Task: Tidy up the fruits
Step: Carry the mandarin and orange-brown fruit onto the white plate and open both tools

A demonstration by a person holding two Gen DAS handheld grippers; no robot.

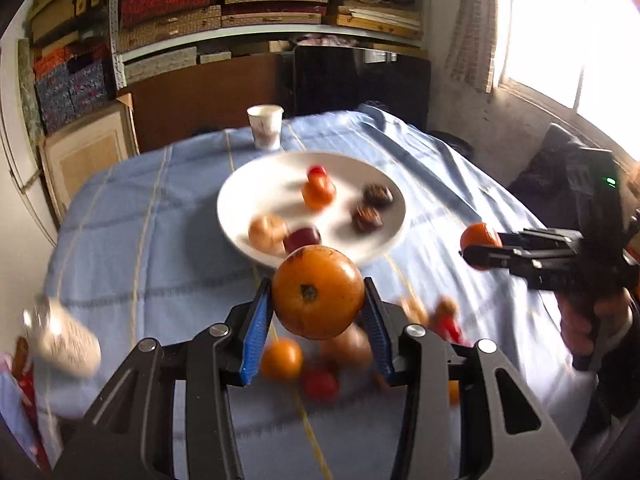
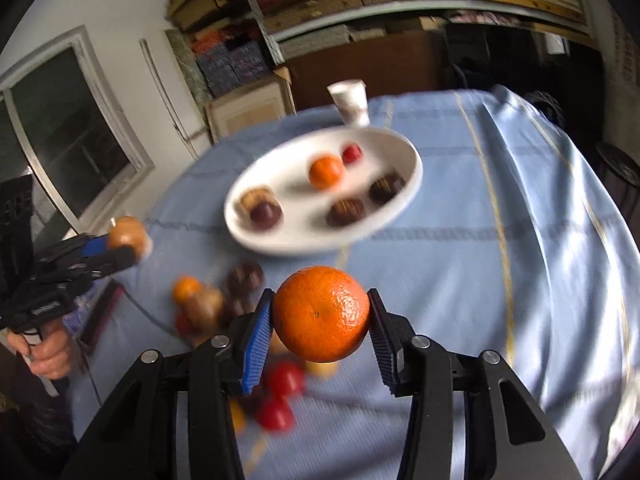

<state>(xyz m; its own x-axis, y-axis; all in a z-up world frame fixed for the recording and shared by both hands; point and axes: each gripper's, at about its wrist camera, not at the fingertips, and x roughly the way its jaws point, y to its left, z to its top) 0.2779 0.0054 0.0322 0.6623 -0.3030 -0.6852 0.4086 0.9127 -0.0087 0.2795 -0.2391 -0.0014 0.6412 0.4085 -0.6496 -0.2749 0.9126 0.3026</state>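
Note:
My left gripper [image 1: 318, 294] is shut on a smooth orange persimmon [image 1: 318, 290], held above the blue tablecloth just short of the white plate [image 1: 244, 188]. My right gripper [image 2: 321, 314] is shut on a tangerine [image 2: 321, 312], also held above the cloth before the plate [image 2: 408, 160]. The plate holds a tangerine [image 1: 318, 192], a small red fruit [image 1: 317, 171], two dark fruits and others. Each gripper shows in the other's view: the right one [image 1: 482, 250] at the right, the left one [image 2: 124, 246] at the left.
A loose pile of fruits [image 1: 316, 360] lies on the cloth below my grippers; it also shows in the right wrist view [image 2: 224, 300]. A paper cup [image 1: 265, 126] stands behind the plate. A white patterned object [image 1: 64, 340] lies at the left table edge.

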